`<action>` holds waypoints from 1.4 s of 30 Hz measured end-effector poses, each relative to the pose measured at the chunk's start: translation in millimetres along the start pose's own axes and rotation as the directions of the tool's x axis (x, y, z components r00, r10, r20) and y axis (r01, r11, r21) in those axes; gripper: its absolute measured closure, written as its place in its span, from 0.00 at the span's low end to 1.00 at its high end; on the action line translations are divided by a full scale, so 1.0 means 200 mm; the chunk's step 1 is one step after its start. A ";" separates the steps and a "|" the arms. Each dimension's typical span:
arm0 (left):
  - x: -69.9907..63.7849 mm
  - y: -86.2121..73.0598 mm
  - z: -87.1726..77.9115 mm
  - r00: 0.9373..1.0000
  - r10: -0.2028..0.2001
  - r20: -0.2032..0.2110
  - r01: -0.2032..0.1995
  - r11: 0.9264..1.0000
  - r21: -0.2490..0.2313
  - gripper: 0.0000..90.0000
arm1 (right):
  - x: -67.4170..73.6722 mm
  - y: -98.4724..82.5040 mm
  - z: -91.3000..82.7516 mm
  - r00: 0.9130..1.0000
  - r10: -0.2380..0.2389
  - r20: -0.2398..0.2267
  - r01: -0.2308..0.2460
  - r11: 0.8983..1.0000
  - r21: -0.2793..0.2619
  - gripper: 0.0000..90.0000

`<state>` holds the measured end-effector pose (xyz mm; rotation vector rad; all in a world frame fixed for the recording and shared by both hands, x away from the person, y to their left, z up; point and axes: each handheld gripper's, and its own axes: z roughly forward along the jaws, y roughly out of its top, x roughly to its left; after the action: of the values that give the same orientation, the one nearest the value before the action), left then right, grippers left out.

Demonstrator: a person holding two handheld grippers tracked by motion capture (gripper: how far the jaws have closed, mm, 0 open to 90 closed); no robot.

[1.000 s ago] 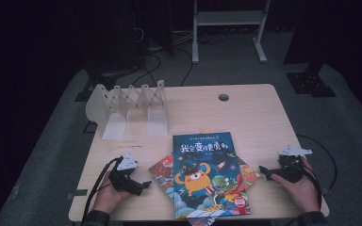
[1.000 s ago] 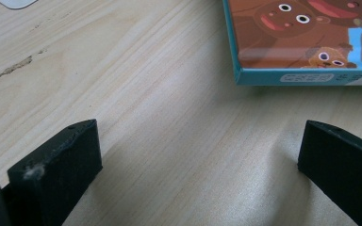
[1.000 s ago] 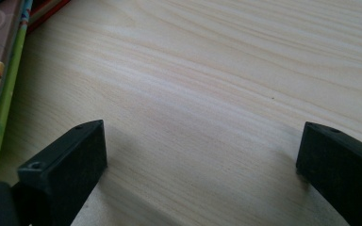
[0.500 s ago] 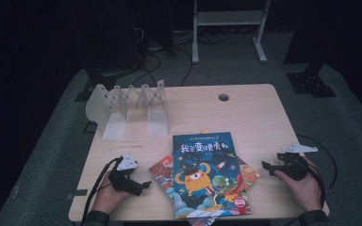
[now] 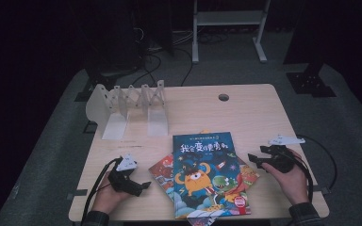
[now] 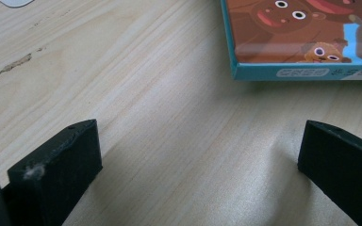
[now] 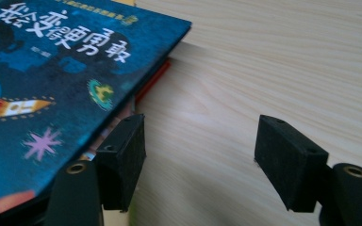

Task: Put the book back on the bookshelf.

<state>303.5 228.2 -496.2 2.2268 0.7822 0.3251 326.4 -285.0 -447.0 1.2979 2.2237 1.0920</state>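
Blue-covered book (image 5: 209, 174) tops the pile at the tabletop's (image 5: 245, 108) six o'clock; right tongs (image 5: 256, 158), at its three o'clock edge, have just been narrowing with nothing between them, likely readying a grip, while left tongs (image 5: 143, 184) rest spread.

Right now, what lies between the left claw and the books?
Bare tabletop, seen in the left gripper view; the left claw stands just short of the books.

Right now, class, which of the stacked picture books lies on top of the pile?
The dark blue picture book with the orange one-eyed monster lies on top, its whole cover showing; the orange-red book pokes out from beneath it.
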 end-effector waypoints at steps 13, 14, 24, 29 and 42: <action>0.00 0.00 0.00 1.000 0.000 0.000 0.000 1.000 0.000 0.00 | 0.14 0.08 0.07 0.995 -0.010 -0.096 0.009 1.000 -0.008 0.38; 0.00 0.00 0.00 1.000 0.000 0.000 0.000 1.000 0.000 0.00 | 0.16 0.09 0.09 0.994 -0.015 -0.108 0.015 1.000 -0.001 0.38; 0.00 0.00 0.00 1.000 0.000 0.000 0.000 1.000 0.000 0.00 | 0.23 0.09 0.15 0.989 -0.036 -0.141 0.041 0.999 0.030 0.38; 0.00 0.00 0.00 1.000 0.000 0.000 0.000 1.000 0.000 0.00 | 0.25 0.08 0.18 0.986 -0.039 -0.162 0.046 0.998 0.041 0.38; 0.00 0.00 0.00 1.000 0.000 0.000 0.000 1.000 0.000 0.00 | 0.29 0.13 0.24 0.978 -0.078 -0.194 0.087 0.996 0.036 0.37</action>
<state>303.5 228.3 -496.2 2.2271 0.7819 0.3251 341.2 -206.1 -453.8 1.1480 2.4317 1.1883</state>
